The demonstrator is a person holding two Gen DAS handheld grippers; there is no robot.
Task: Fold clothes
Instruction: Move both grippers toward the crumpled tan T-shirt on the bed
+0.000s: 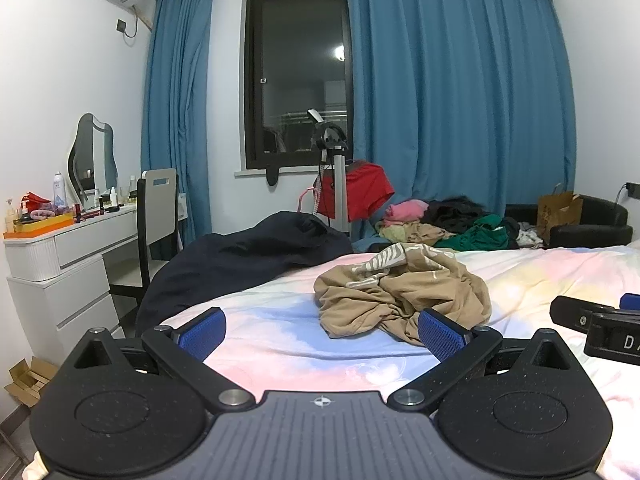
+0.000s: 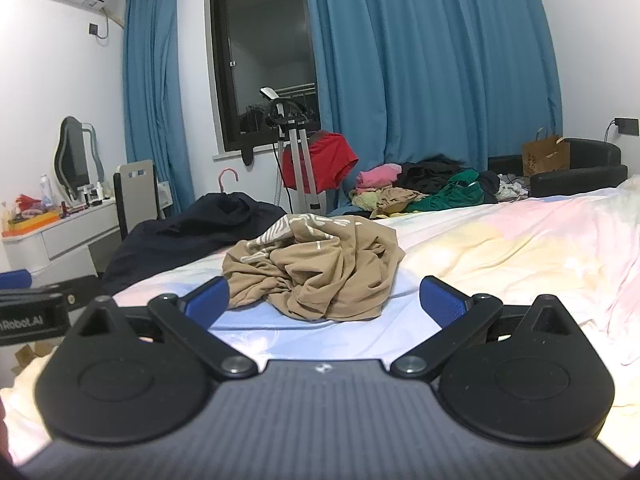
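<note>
Both my tongs spread wide, pinching nothing: left gripper (image 1: pixel 322 334) and right gripper (image 2: pixel 326 300) hover low over bed (image 1: pixel 280 332). Tan shirt (image 1: pixel 404 296) lies crumpled mid-bed, just beyond blue pads. Dark garment (image 1: pixel 248 264) bunched at bed's far left edge. Clothes pile (image 1: pixel 448 226) past far edge.

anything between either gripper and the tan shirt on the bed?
Nothing visible. Only bare bedsheet lies between the open right gripper and the crumpled tan shirt. The left gripper is also open, its right fingertip overlapping the shirt's near edge. The dark garment sits off to the left.
</note>
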